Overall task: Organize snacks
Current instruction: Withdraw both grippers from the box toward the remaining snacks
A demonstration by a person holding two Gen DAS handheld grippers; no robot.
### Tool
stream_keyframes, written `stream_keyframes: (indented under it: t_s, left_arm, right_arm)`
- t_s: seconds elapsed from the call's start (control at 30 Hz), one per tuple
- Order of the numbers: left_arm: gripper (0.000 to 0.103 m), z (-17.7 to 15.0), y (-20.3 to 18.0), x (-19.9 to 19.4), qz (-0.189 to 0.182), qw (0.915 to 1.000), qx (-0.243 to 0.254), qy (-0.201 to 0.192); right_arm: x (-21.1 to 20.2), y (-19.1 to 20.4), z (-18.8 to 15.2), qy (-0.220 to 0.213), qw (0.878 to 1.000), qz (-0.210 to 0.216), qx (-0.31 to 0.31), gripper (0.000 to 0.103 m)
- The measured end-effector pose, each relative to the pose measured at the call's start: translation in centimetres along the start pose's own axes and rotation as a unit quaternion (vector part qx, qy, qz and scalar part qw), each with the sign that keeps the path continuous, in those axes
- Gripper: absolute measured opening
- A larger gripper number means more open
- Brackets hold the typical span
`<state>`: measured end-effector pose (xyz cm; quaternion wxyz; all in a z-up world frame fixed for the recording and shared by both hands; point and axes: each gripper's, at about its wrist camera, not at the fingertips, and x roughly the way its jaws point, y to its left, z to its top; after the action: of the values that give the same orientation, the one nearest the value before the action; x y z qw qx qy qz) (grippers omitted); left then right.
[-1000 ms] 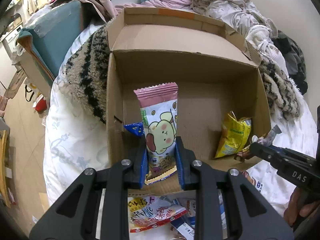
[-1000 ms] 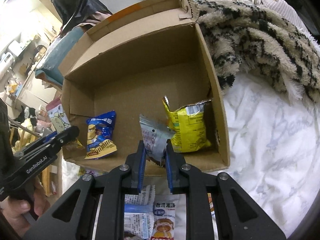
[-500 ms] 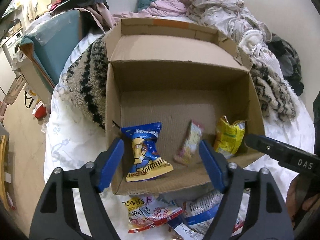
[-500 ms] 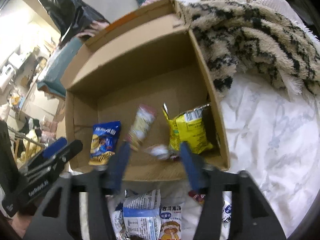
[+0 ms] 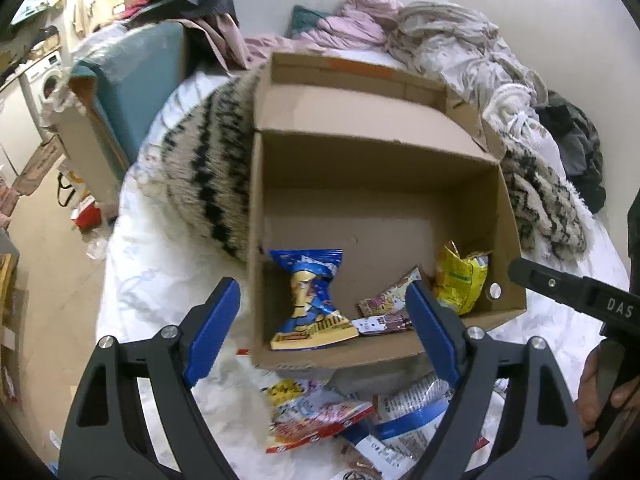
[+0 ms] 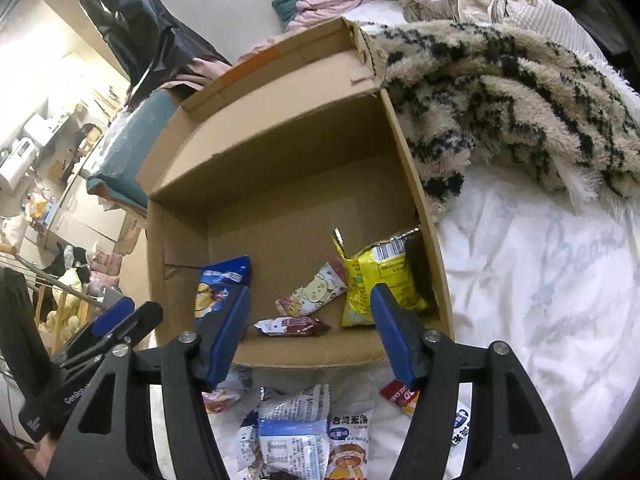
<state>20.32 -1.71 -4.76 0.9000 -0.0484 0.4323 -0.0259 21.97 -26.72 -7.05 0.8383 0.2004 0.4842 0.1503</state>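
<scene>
Snacks half sorted on the bed

The cardboard box [image 6: 424, 216] holds four packets; loose snack packets [image 6: 296, 432] lie at the bed's near edge: light, crinkly, best pinched by sealed ends. Left gripper [image 5: 324, 332] and right gripper [image 6: 310, 336] both gape, empty.

Pretty clearly someone's lived-in bedroom at home: a white printed bedsheet [image 6: 540, 280], a fluffy beige-and-black striped blanket [image 6: 500, 92], crumpled pink and cream laundry heaped by the wall [image 5: 400, 36], plus a white front-loading washing machine [image 5: 48, 84] off to the side.
</scene>
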Motion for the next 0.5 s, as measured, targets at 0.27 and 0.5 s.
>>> stream_keyframes:
  t_s: [0.27,0.5]
  left_arm:
    - [0.096,-1.2,1.8,-4.0,0.011,0.9996,-0.025,-0.008]
    - [0.096,-3.8,2.7,-6.2,0.031,0.9989,-0.034,0.007]
  right_arm:
    - [-3.6,1.5,-1.8,-0.020,1.000,0.010,-0.019,0.074]
    - [-6.6,1.9,-4.3,-0.034,0.999,0.011,-0.026,0.084]
